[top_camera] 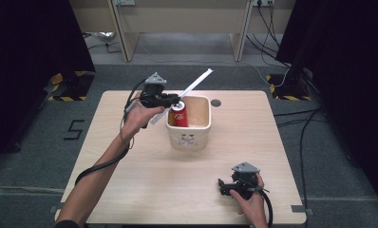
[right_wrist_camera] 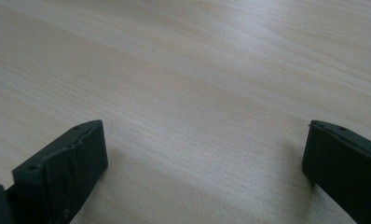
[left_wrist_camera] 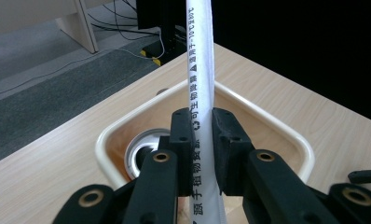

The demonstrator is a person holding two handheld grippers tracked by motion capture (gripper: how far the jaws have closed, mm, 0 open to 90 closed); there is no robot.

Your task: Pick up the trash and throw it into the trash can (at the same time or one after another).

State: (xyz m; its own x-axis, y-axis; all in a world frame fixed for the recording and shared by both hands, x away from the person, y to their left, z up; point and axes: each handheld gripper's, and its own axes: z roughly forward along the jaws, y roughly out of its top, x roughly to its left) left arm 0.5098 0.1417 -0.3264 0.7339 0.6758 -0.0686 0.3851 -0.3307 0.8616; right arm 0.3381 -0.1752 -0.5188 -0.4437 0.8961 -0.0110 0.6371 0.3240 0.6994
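Observation:
A long white paper-wrapped straw (top_camera: pixel 195 84) with black print slants up and away over the cream square tub (top_camera: pixel 202 129) in the middle of the table. My left gripper (top_camera: pixel 174 101) is shut on the wrapped straw (left_wrist_camera: pixel 200 70), just above the tub's left rim (left_wrist_camera: pixel 267 114). A red drink can (top_camera: pixel 180 115) stands upright inside the tub, its silver top (left_wrist_camera: pixel 144 149) showing below my jaws. My right gripper (top_camera: pixel 223 186) rests low near the table's front right, with its jaws wide apart over bare wood (right_wrist_camera: pixel 197 102) and nothing between them.
The tub stands on a light wooden table (top_camera: pixel 130 166) with a round cable hole (top_camera: pixel 216 102) behind it. Beyond the far edge are desk legs, cables on grey carpet and black curtains at both sides.

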